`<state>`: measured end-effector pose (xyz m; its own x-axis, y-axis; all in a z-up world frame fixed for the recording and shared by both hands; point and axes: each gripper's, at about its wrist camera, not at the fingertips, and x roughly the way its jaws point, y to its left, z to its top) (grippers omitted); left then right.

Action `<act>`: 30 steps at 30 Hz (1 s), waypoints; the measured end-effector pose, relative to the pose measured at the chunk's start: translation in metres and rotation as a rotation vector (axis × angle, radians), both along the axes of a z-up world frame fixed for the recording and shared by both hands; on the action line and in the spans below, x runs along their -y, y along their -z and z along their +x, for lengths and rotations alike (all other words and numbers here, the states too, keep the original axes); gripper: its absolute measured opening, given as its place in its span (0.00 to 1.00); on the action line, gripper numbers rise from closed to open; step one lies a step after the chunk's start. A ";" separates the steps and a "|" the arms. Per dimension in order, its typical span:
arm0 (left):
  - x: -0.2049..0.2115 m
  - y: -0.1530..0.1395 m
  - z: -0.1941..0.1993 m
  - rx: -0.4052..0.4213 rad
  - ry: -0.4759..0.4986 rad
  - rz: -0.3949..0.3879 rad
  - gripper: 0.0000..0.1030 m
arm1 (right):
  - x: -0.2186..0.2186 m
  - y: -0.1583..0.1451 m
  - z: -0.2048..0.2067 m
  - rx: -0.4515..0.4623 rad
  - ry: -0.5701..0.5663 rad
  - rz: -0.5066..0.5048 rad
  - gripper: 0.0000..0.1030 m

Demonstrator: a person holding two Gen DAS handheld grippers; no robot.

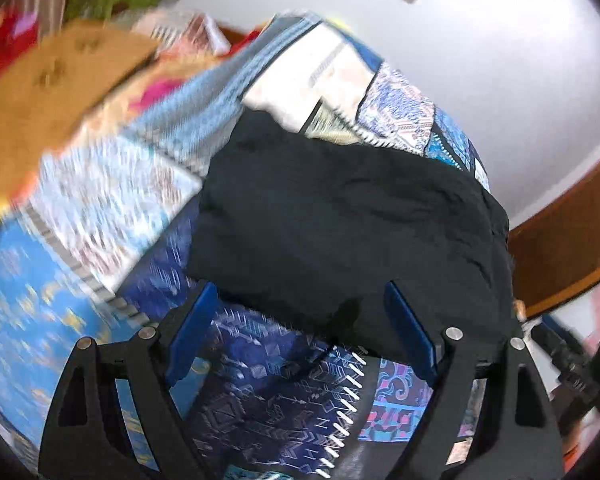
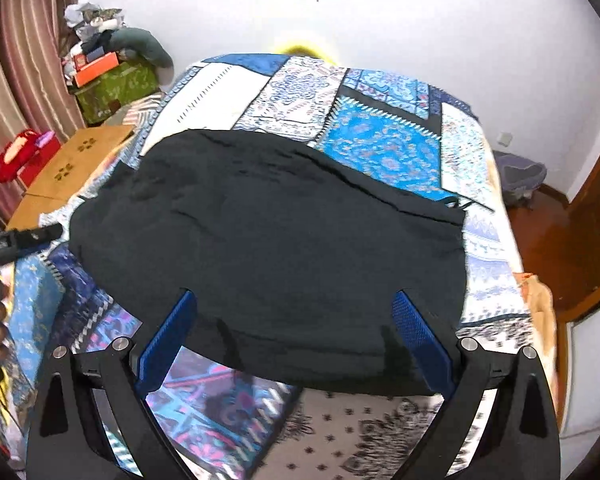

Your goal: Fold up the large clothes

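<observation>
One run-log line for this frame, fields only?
garment: black garment flat on patchwork bedspread | left gripper: open, empty | right gripper: open, above near hem | grasp: none

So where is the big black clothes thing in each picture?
Left wrist view: the black garment fills the middle and right, lying on the patchwork bedspread, just beyond the open left tongs.
Right wrist view: it spreads across the middle, under the open right tongs.
Shared landmark: the brown cardboard box beside the bed, on the left in both.
</observation>
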<state>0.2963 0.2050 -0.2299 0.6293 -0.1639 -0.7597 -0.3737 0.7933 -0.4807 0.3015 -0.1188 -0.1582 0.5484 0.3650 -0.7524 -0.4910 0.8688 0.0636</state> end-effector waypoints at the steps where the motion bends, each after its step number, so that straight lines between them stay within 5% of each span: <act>1: -0.002 0.008 0.001 -0.005 0.001 -0.060 0.83 | -0.002 0.004 0.000 -0.011 0.001 0.007 0.95; 7: -0.021 0.054 0.014 0.039 -0.040 -0.422 0.83 | -0.013 0.033 0.007 -0.113 0.010 0.018 0.95; 11: -0.027 0.062 0.031 0.068 -0.087 -0.438 0.83 | -0.010 0.038 0.008 -0.130 0.016 0.026 0.95; 15: -0.020 0.063 0.050 0.054 -0.179 -0.336 0.81 | -0.006 0.035 0.007 -0.141 0.020 0.036 0.95; 20: 0.008 0.032 0.056 0.014 -0.239 -0.025 0.36 | -0.002 0.023 0.008 -0.152 0.040 0.058 0.95; 30: 0.038 -0.110 -0.017 0.299 -0.184 0.366 0.27 | -0.025 -0.024 -0.007 -0.111 0.003 0.168 0.95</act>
